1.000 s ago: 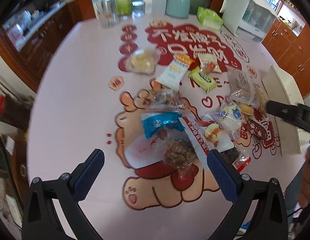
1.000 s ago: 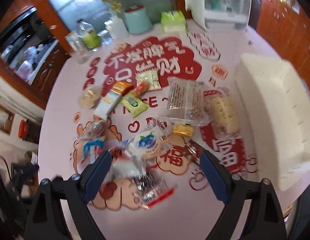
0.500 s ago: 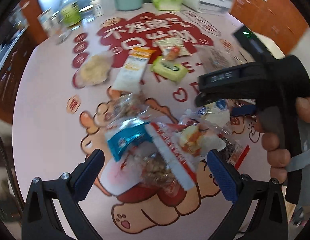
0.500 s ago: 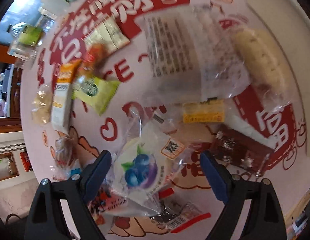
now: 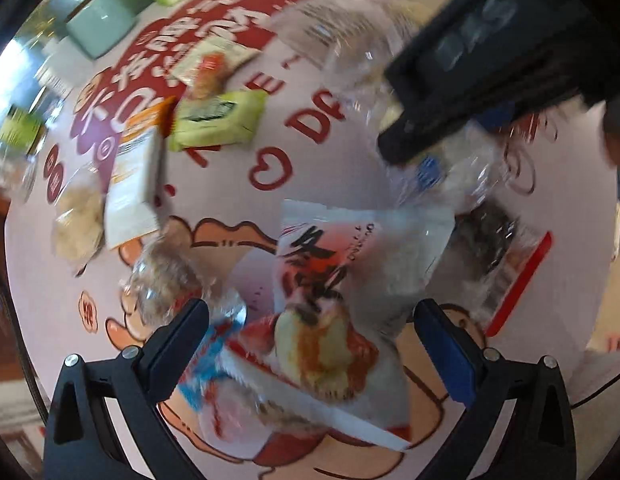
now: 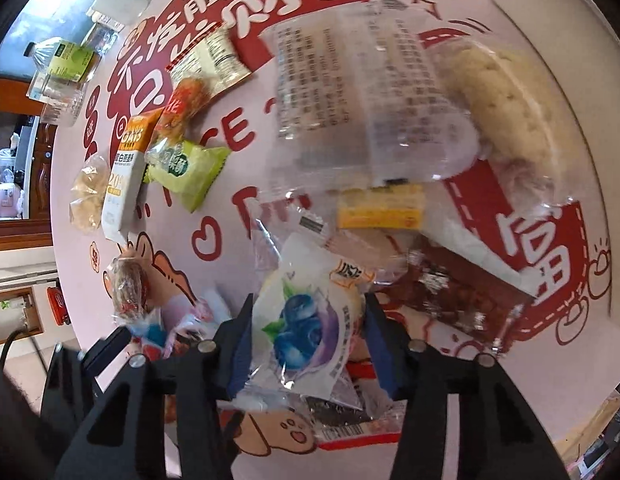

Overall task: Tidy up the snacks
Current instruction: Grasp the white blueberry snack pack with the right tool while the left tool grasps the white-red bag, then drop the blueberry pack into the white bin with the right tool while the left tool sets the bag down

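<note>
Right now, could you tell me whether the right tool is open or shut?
Shut on the blueberry-printed white snack packet: the right tool has just been closing and its blue pads press both sides.

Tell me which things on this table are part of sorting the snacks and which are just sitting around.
Part of the job:
blueberry snack packet, gripped by right hand-held gripper
green snack packet
oat bar box
yellow snack bar

Just lying about:
green-label bottle
mint container

Table [image 6: 70, 264]: pale pink cover, printed w/ red characters & cartoon figures.
Cabinetry [image 6: 14, 236]: dark red-brown wood, seen beyond table's left edge.
Far end: mint-green canister [image 5: 102, 28] & bottles [image 6: 66, 60] stood there.
Light: bright, reflected at upper left.
</note>
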Demonstrator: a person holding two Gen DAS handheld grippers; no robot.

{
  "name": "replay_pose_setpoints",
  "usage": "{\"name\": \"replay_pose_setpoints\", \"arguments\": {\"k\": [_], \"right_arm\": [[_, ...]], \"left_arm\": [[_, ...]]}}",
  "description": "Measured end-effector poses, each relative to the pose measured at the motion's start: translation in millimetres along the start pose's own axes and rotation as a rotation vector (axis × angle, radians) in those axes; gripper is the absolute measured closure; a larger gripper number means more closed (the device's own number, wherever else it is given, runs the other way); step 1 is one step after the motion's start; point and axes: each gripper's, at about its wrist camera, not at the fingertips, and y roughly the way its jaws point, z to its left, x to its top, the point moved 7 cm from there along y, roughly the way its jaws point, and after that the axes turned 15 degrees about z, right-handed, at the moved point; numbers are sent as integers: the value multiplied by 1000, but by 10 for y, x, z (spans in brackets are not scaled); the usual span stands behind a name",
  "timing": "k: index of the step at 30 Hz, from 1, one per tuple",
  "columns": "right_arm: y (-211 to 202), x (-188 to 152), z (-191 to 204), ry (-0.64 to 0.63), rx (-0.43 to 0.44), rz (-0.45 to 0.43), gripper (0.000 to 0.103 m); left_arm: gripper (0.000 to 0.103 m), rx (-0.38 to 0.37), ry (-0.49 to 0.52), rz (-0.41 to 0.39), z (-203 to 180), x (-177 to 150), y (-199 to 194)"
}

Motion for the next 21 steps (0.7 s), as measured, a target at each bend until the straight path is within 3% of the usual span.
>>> {"name": "replay_pose_setpoints", "arguments": {"k": [2,4,5,10,21], "right_arm": [[-48,-18,-51,-1,-2,-13,54],[-71,-52,-98,-4,-3,-28,54],[-91,-79,-112,-7,-1,-35,55],[-215,-25,-163,-35,4,-82,56],[-790,-339,-78,-147,10,-229,56]], "left_arm": [[15,20,23,30,-48,-5,84],[38,-29,14,21,-76,-11,66],[38,-63,-1,32,-77,-17,62],[50,-51,-67,8,-37,-82,-26],[51,31,-241,-160,90,-207,-823]]}}
